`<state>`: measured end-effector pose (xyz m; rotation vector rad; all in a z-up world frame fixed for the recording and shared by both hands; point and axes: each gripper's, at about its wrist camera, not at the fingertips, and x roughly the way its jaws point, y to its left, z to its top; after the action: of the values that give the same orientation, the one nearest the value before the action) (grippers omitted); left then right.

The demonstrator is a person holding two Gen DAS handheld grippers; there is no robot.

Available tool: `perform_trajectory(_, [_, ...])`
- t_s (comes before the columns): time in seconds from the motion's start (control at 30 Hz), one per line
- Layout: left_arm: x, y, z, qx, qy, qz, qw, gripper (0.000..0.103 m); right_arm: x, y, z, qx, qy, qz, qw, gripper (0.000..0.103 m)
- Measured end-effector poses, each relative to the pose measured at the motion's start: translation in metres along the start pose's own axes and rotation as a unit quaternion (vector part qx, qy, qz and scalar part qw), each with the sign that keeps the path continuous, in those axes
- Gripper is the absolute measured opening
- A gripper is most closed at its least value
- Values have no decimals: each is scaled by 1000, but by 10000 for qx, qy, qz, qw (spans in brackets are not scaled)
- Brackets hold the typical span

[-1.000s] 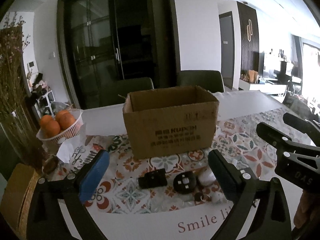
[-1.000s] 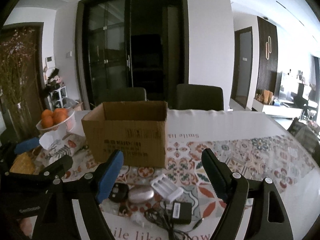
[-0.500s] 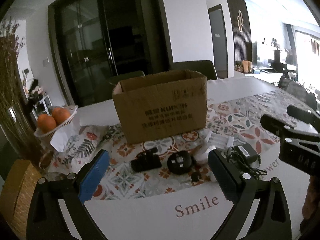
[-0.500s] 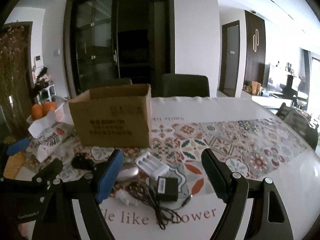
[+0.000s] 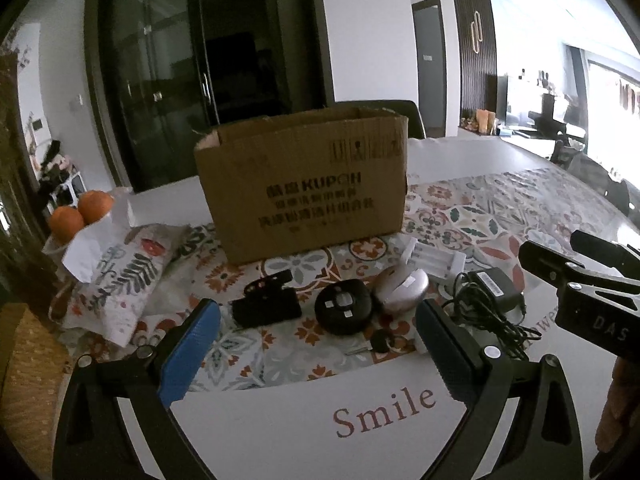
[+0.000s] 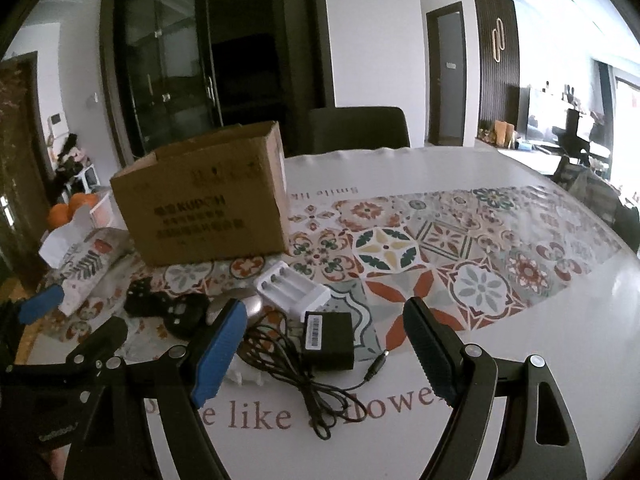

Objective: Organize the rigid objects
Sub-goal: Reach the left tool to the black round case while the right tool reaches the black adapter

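Claws, left (image 5: 316,332) and right (image 6: 324,336), gape (both empty); one box (image 5: 304,188), two oranges (image 5: 80,214).

1. The box (image 5: 304,192) was matt brown corrugated cardboard, creased at the rim.
2. The battery charger (image 6: 292,290) was glossy white plastic.
3. The power adapter (image 6: 328,340) was matt black plastic with a paper label.
4. The surface (image 6: 540,352) wore a smooth, glossy patterned cover.
5. The oval case (image 5: 402,290) looked satin silver.
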<state>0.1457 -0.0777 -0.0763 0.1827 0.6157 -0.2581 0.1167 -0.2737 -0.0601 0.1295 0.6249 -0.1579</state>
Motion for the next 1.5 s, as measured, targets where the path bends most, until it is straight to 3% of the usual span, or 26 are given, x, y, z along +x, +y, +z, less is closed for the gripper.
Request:
perform_trajectory(0.3, [29,-1,-5,103,239,-123,9996,95,16,-1,-2,49,75,-203,9998,81])
perform_trajectory(0.9, [75,0,-6,154,575,-336,9977,88,58,-2,-8,174,513,-189,9984,78])
perform_trajectory(1.5, [107,-7,-9,316,969,-459,9937,69,83,-5,-15,258,892,-213,9955,71])
